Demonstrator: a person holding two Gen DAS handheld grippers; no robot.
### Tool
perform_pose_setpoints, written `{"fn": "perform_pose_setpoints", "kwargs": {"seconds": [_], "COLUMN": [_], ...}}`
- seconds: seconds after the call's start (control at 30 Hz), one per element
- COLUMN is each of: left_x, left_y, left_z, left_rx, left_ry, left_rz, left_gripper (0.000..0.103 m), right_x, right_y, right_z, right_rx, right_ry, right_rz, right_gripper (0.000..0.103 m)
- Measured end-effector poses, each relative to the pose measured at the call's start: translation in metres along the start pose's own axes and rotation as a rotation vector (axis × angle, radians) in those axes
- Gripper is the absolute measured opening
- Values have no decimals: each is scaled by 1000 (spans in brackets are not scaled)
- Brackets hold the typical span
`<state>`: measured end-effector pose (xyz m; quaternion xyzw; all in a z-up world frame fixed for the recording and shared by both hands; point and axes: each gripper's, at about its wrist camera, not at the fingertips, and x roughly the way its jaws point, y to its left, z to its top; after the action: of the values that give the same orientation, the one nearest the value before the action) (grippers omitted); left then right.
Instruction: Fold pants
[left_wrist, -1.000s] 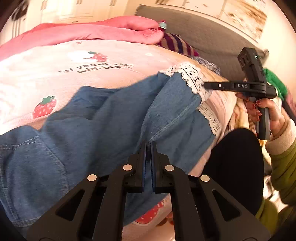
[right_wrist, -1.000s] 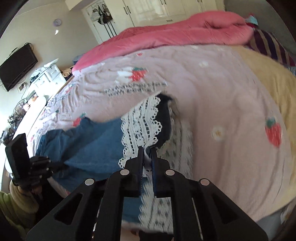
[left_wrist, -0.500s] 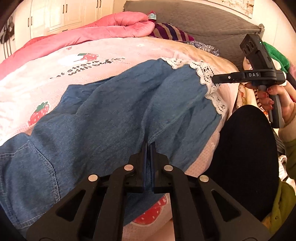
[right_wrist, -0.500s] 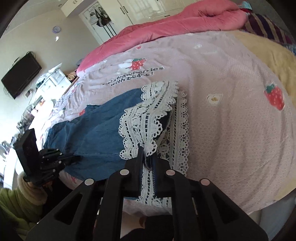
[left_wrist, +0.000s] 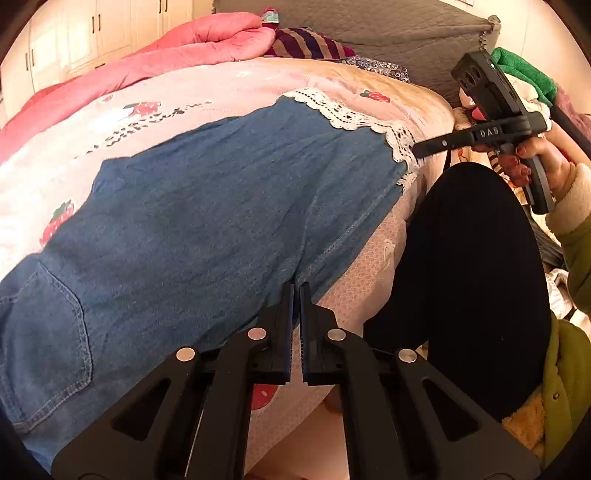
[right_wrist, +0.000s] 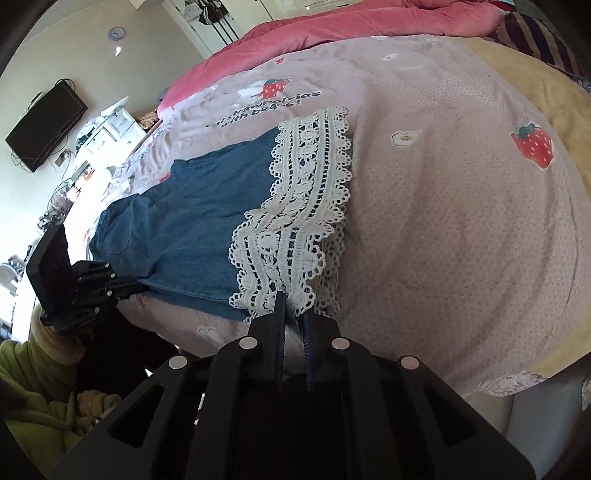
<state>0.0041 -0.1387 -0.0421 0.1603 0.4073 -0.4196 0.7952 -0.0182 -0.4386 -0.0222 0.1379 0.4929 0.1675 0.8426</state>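
Note:
Blue denim pants (left_wrist: 207, 206) with a white lace hem (left_wrist: 354, 118) lie spread flat on the pink strawberry bedspread (left_wrist: 166, 96), one leg folded over the other. My left gripper (left_wrist: 296, 288) is shut on the near edge of the denim. In the right wrist view the pants (right_wrist: 199, 221) stretch leftward and my right gripper (right_wrist: 293, 301) is shut on the lace hem (right_wrist: 303, 206) at the bed's near edge. Each gripper shows in the other's view: the right one (left_wrist: 417, 150) at the lace, the left one (right_wrist: 138, 285) at the denim edge.
A pink duvet (left_wrist: 155, 62) is bunched at the far side of the bed, with a striped pillow (left_wrist: 306, 42) and grey headboard (left_wrist: 388, 33). My black-clad leg (left_wrist: 476, 280) stands against the bed edge. A TV (right_wrist: 44, 125) and cluttered dresser (right_wrist: 107, 129) stand at the left.
Both grippers have pulled the pants down and toward the bed's near edge. The raised, bunched leg and lace hem now lie flat and stretched on the bedspread.

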Motion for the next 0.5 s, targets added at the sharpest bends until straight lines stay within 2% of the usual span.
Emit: {"fn": "perform_pose_setpoints", "kwargs": {"seconds": [0.13,0.17,0.23,0.27,0.3,0.33,0.37,0.43,0.47,0.5], "left_x": [13,14,11,8,4,-1,-8,-26,-34,-39], "left_y": [3,4,6,7,7,7,6,8,13,17], "left_z": [-4,-4,-3,-3,-2,-1,1,9,14,19], "left_rx": [-14,-17,-28,-34,-40,-46,-48,-51,-57,-63], "left_ry": [32,33,28,24,17,3,-16,-73,-93,-103], "left_rz": [12,10,-8,-21,-35,-50,-58,-60,-40,-10], "left_gripper": [2,2,4,14,23,41,48,53,60,63], "right_x": [10,8,0,-6,-16,-23,-30,-43,-45,-45], "right_y": [1,0,-1,-2,-2,-3,-4,-4,-4,-2], "right_z": [-3,-3,-3,-3,-3,-2,0,8,13,22], "right_rx": [3,7,21,23,26,32,39,40,42,48], "right_ry": [50,46,25,9,-23,-47,-73,-130,-150,-169], "right_rz": [-34,-33,-50,-64,-73,-75,-76,-87,-92,-97], "right_gripper": [14,17,32,43,50,52,56,61,66,70]}}
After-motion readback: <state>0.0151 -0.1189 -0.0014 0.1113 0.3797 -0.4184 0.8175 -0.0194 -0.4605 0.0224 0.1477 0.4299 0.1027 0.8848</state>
